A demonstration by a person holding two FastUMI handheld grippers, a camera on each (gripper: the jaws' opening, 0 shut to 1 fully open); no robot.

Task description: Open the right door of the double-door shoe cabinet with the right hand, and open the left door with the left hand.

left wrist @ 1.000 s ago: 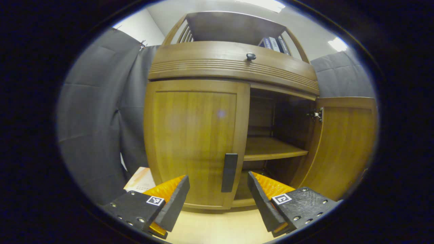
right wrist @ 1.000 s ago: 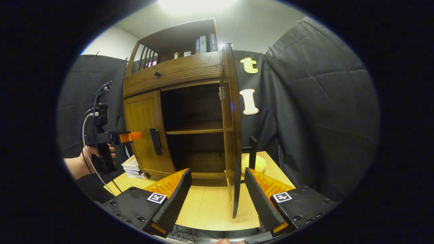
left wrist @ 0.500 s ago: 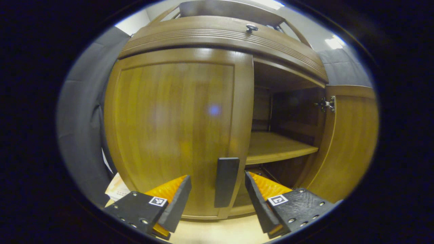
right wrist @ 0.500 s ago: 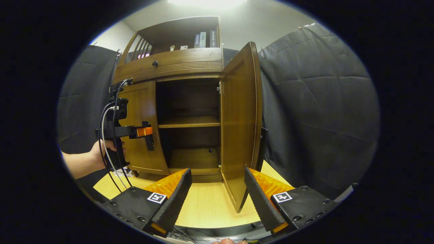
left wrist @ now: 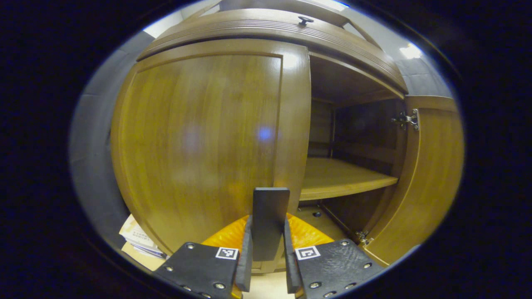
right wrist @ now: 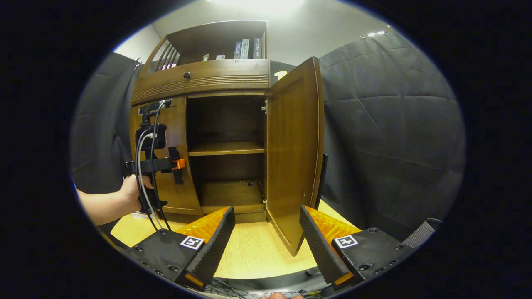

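Note:
The brown wooden shoe cabinet (right wrist: 208,79) stands on a light table. Its left door (left wrist: 195,133) is closed, and my left gripper (left wrist: 267,224) is shut on that door's black vertical handle (left wrist: 270,207), one finger on each side. In the right gripper view, a hand holds the left gripper (right wrist: 176,164) at the left door (right wrist: 176,120). The right door (right wrist: 295,153) stands swung wide, showing the inner shelf (right wrist: 226,148). My right gripper (right wrist: 266,232) hovers open over the table, just in front of the open door's lower edge, with nothing between its fingers.
A stack of papers (left wrist: 135,238) lies left of the cabinet base. A drawer with a dark knob (right wrist: 187,75) and books (right wrist: 245,43) sit above the doors. Cables (right wrist: 232,286) trail at the near edge of the table (right wrist: 249,253).
My left gripper moved in on the left door's handle and shut on it. The right door swung further open, and my right gripper drew back a little.

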